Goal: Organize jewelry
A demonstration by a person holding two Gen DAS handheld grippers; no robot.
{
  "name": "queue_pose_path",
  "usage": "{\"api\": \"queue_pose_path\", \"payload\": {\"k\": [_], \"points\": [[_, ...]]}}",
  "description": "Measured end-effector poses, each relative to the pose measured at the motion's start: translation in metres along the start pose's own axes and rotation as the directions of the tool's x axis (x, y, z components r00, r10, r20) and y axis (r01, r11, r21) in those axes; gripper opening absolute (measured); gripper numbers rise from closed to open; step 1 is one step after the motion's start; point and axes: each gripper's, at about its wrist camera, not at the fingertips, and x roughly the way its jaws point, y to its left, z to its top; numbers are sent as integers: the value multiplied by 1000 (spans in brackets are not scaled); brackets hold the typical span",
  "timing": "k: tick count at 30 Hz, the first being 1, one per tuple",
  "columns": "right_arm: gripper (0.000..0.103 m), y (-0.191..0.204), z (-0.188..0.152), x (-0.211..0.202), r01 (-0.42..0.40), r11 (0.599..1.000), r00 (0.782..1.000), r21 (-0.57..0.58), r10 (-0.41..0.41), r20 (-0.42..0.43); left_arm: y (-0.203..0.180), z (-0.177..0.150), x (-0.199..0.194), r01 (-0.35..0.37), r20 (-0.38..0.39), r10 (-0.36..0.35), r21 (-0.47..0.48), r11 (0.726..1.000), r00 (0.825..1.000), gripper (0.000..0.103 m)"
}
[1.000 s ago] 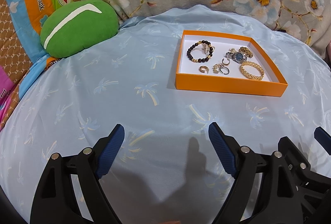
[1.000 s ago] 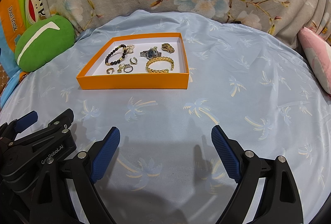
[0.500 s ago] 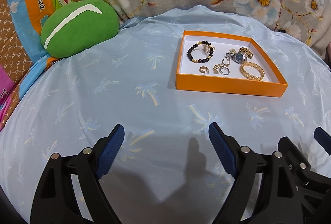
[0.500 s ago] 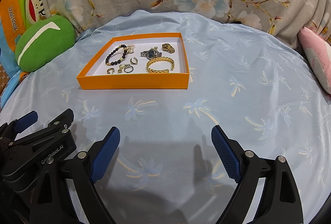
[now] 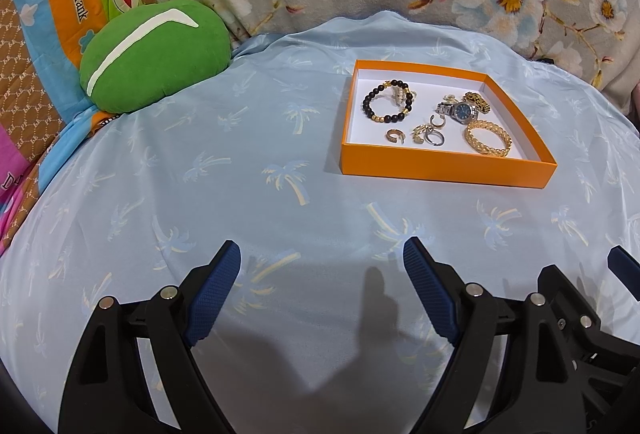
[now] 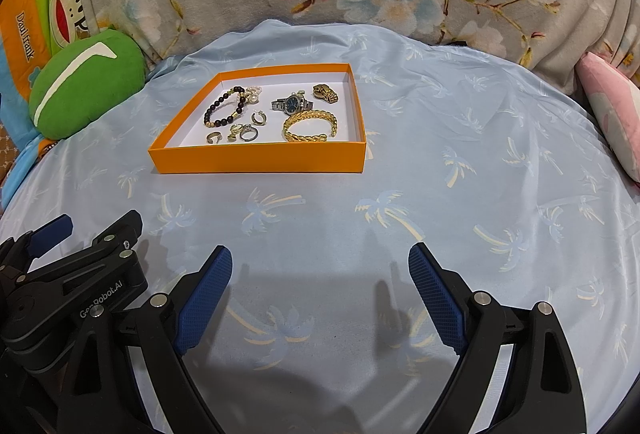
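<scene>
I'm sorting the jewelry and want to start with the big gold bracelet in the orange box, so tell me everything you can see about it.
The gold bracelet is a wide open cuff of shiny yellow metal with a braided, chain-like pattern. It lies flat on the white floor of the orange box, in the near right corner, its gap facing right in the right wrist view. The watch lies just behind it; whether they touch is unclear. Neither tool is near it, and nothing rests on it.
</scene>
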Motion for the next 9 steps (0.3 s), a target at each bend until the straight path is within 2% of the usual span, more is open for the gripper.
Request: {"api": "queue_pose_path", "payload": {"k": [9], "points": [[88, 0, 0, 0, 1, 1000, 1000, -1, -1, -1, 2, 2, 0, -5, 1, 5, 2, 1000, 1000, 81]]}}
